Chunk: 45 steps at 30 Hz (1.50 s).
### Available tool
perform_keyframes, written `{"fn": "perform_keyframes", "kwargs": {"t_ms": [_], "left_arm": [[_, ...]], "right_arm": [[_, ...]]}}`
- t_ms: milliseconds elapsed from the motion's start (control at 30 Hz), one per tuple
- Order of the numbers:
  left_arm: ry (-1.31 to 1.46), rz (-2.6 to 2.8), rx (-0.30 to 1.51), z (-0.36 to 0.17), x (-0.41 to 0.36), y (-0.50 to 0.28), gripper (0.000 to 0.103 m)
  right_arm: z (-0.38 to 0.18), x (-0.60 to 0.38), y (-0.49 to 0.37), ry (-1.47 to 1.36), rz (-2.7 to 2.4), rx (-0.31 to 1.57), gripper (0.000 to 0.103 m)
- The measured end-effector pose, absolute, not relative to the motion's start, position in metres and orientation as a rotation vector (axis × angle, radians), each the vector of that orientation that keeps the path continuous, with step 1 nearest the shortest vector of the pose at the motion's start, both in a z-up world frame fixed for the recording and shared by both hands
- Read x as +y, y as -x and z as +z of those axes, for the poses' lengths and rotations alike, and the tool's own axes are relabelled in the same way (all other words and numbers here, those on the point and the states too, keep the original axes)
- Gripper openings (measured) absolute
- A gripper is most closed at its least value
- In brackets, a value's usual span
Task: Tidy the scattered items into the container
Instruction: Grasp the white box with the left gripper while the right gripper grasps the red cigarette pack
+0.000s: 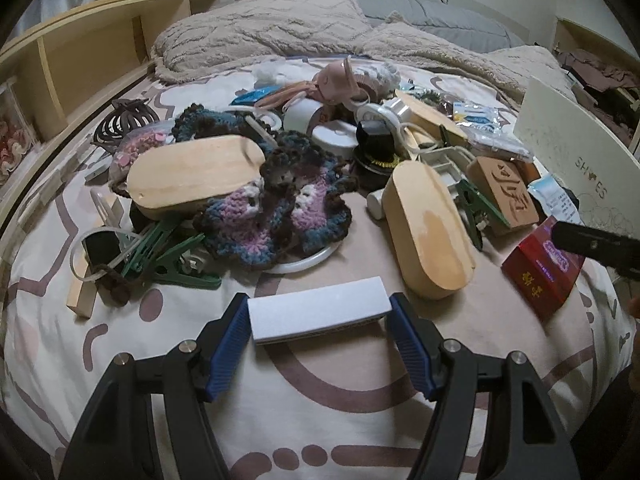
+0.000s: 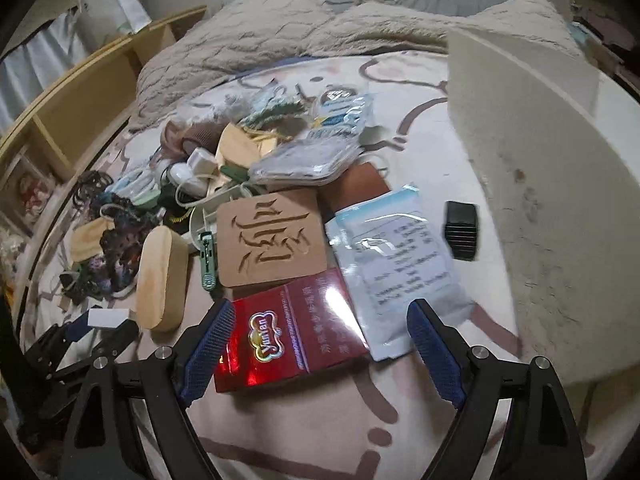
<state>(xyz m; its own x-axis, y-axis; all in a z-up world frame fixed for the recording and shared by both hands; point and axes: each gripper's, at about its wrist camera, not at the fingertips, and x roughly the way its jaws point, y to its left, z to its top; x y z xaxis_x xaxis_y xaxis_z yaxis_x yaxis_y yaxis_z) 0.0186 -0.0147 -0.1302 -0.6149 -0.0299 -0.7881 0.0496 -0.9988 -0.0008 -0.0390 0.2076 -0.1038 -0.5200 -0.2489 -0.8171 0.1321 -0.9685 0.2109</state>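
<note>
On the left, the left gripper is closed on a white block, both blue pads pressed to its ends, holding it above the patterned bedsheet. Beyond it lies the scattered heap: green clips, a crocheted piece draped over a wooden oval box, and a second wooden oval box lying on its side. Further right, a carved brown tile sits just behind a red carton. The right gripper has its jaws spread wide, the carton between them; the left pad looks to be touching the carton's edge, though the right stands clear. At far right stands the white container, well apart from the heap.
</note>
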Motion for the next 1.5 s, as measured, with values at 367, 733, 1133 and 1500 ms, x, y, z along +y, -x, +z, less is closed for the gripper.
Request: {"fn": "perform_keyframes", "kwargs": {"t_ms": [367, 733, 1133, 1500], "left_arm": [[-1.358, -2.767, 0.029, -0.133, -0.008, -0.017, 0.081], [-1.297, -2.701, 0.216, -0.134, -0.015, -0.019, 0.087], [-1.247, -2.661, 0.258, -0.137, -0.016, -0.02, 0.09], [-1.213, -2.651, 0.296, -0.137, -0.018, -0.02, 0.09]], "right_arm": [[-0.105, 0.185, 0.024, -1.368, -2.458, -0.118, 0.088], [-0.113, 0.167, 0.023, -1.363, -2.56, 0.064, 0.095], [-0.111, 0.161, 0.021, -1.328, -2.566, 0.099, 0.099], [-0.126, 0.16, 0.034, -1.431, -2.569, 0.096, 0.099]]}}
